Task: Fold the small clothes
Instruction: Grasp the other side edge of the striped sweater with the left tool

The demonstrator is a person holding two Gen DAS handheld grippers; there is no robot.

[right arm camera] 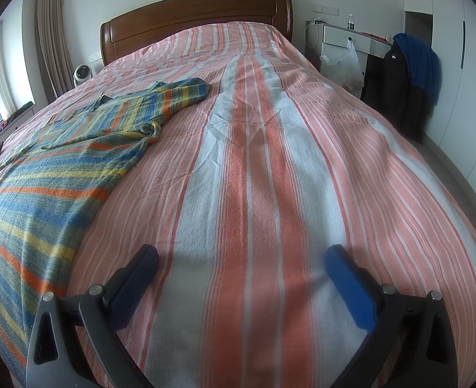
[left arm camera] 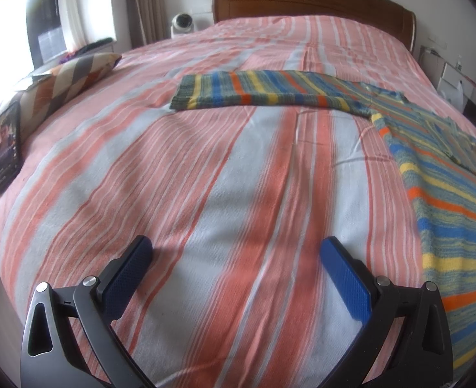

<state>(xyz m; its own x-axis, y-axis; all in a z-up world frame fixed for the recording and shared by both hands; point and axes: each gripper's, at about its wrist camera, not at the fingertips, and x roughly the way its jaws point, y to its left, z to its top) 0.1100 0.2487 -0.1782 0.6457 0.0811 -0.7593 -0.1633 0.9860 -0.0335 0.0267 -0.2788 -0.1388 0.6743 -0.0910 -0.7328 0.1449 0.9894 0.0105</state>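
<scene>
Both grippers — left [left arm camera: 236,247] and right [right arm camera: 241,255] — spread wide, empty, above the bedspread [left arm camera: 205,177]. Striped sweater [right arm camera: 63,165] lies flat on the bed between them, one sleeve [left arm camera: 254,90] stretched out sideways.

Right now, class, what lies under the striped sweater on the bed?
The striped sweater lies spread flat on the pink striped bedspread, one sleeve stretched sideways. Anything beneath its body is covered and cannot be seen.
</scene>
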